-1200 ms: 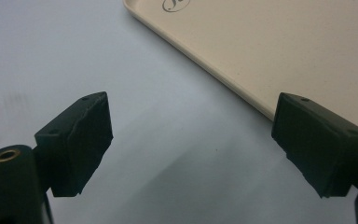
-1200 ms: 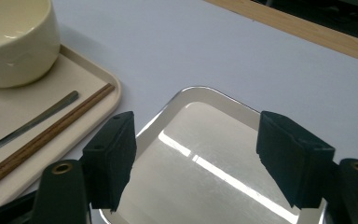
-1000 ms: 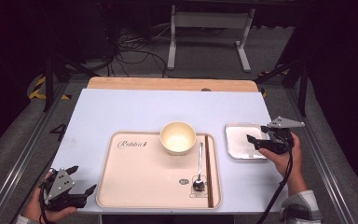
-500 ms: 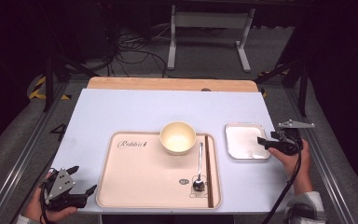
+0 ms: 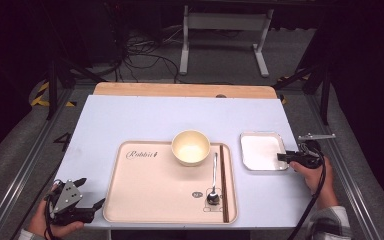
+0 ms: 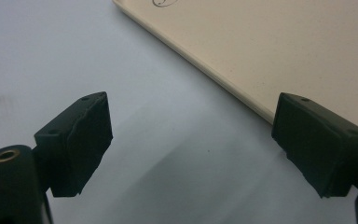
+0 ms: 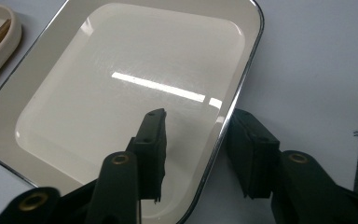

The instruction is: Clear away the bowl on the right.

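Observation:
A white square plate [image 5: 260,150] with a metal rim lies on the table right of the beige tray [image 5: 145,185]. My right gripper [image 5: 283,156] is low at the plate's right edge. In the right gripper view its jaws straddle the rim of the plate [image 7: 121,70], one inside and one outside. They have just been closing, but gaps still show on both sides of the rim, so the right gripper [image 7: 198,119] is open. My left gripper [image 5: 91,192] rests at the table's front left corner. Its jaws stand wide open and empty over the table, with the left gripper [image 6: 191,126] beside the tray [image 6: 284,46].
On the tray stand a cream bowl [image 5: 190,147], a spoon [image 5: 214,175] and dark chopsticks [image 5: 223,180]. A wooden board [image 5: 185,90] edges the far side of the table. Metal rails run along both sides.
My right gripper has sunk from above the plate to its right rim, and its jaws have narrowed around the rim. The left gripper has not moved.

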Action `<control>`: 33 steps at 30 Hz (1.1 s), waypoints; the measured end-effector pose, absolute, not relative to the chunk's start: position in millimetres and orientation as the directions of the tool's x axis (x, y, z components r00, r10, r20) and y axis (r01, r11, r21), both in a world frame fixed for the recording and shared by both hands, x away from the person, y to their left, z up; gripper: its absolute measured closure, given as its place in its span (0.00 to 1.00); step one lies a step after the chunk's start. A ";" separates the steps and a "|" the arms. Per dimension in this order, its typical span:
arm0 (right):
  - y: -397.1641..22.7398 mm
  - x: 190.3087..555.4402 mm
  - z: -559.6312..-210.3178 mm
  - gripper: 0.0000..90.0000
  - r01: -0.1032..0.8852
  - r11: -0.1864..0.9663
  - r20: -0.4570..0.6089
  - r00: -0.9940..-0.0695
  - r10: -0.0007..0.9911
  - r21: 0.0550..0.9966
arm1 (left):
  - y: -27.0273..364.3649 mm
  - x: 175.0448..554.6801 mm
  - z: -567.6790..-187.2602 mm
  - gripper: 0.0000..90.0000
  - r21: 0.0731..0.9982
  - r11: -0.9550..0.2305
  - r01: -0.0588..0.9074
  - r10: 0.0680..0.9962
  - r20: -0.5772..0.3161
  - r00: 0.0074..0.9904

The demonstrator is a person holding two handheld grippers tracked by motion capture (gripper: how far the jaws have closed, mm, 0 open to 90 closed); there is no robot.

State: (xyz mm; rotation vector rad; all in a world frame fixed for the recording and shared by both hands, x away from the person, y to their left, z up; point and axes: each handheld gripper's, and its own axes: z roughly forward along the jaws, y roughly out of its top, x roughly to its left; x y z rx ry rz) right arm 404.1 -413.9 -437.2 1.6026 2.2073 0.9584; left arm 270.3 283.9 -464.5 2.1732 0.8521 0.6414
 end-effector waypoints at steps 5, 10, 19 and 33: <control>-412.2 405.8 -438.4 0.78 0.758 0.154 0.159 -0.322 0.933 0.634 | 283.3 272.4 -465.0 0.14 0.760 -0.526 0.380 0.726 0.169 0.667; -416.1 405.3 -441.6 0.90 0.749 0.087 0.193 -0.279 0.941 0.657 | 281.1 275.0 -463.7 0.15 0.763 -0.527 0.375 0.725 0.174 0.666; -408.4 405.8 -443.4 0.98 0.725 0.068 0.207 -0.283 0.936 0.685 | 283.2 274.6 -463.7 0.14 0.767 -0.522 0.373 0.728 0.173 0.663; -411.1 394.5 -425.7 0.99 0.642 0.040 0.199 -0.295 0.934 0.765 | 289.7 269.3 -461.0 0.12 0.788 -0.491 0.371 0.746 0.161 0.646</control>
